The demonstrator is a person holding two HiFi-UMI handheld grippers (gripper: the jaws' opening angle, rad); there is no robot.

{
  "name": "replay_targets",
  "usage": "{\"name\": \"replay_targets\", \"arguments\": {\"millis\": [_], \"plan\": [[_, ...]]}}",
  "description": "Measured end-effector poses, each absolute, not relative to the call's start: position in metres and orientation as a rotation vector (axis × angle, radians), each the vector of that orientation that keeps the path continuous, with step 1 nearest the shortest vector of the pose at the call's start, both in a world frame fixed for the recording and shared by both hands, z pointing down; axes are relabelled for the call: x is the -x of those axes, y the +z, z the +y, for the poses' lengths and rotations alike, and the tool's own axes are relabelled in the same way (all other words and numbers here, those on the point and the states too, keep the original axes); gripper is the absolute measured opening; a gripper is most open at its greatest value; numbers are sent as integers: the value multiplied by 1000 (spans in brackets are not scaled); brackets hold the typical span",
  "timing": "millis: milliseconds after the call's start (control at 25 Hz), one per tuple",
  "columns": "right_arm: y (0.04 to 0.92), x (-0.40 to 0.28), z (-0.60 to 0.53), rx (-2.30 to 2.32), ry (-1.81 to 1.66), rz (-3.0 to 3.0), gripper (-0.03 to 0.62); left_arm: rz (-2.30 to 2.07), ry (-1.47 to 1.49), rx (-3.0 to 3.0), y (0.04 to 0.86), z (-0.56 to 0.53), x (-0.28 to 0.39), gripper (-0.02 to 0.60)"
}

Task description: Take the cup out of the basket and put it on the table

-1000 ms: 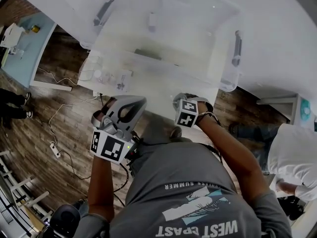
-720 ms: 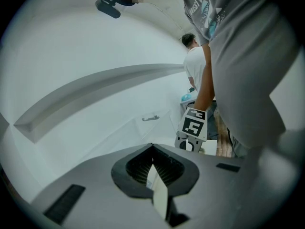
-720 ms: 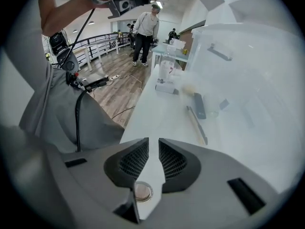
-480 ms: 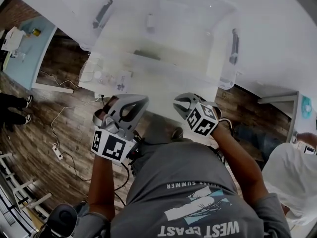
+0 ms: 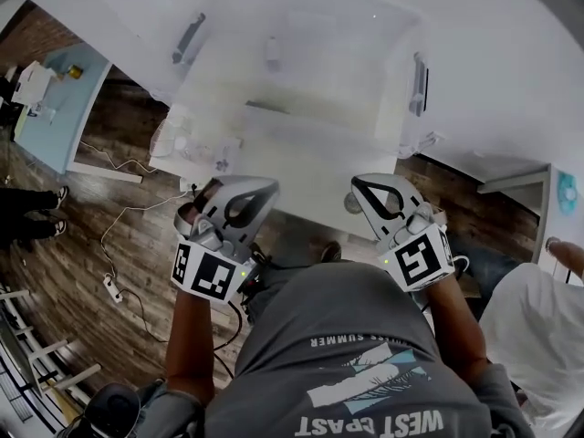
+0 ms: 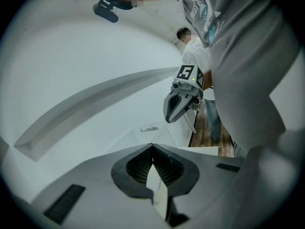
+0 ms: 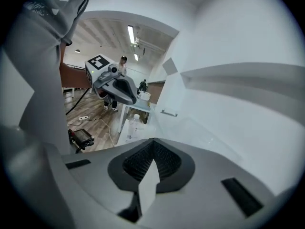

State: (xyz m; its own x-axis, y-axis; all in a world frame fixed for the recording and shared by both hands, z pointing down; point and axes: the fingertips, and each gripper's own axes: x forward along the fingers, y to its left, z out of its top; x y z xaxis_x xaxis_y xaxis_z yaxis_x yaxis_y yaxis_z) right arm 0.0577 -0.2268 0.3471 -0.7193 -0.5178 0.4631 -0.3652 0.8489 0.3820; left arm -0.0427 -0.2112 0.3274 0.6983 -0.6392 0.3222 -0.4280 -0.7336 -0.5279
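Observation:
A clear plastic basket [image 5: 401,108] with dark handles stands on the white table [image 5: 511,89] ahead of me in the head view. Inside it a small pale object [image 5: 272,51] shows dimly; I cannot tell whether it is the cup. My left gripper [image 5: 267,188] hangs shut and empty at the table's near edge, short of the basket. Level with it to the right, my right gripper [image 5: 359,186] is also shut and empty. In the left gripper view the jaws [image 6: 152,146] meet on nothing, and likewise in the right gripper view [image 7: 153,141].
Clear bottles and cups [image 5: 187,140] crowd the table's near left corner. A small blue table [image 5: 55,99] stands to the left on the wooden floor, where a power strip [image 5: 111,287] and cables lie. Another person [image 5: 543,327] stands at the right.
My right gripper has swung to the right and back toward my body, its marker cube now facing up. The left gripper has barely moved. The person at the right has shifted away.

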Motion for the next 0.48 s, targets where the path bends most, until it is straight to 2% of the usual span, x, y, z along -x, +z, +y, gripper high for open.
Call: {"name": "replay_targets", "arguments": {"millis": [480], "plan": [[316, -110, -197, -798, -390, -2478, 11, 715, -711, 2466, 318, -185, -8, 10]]}}
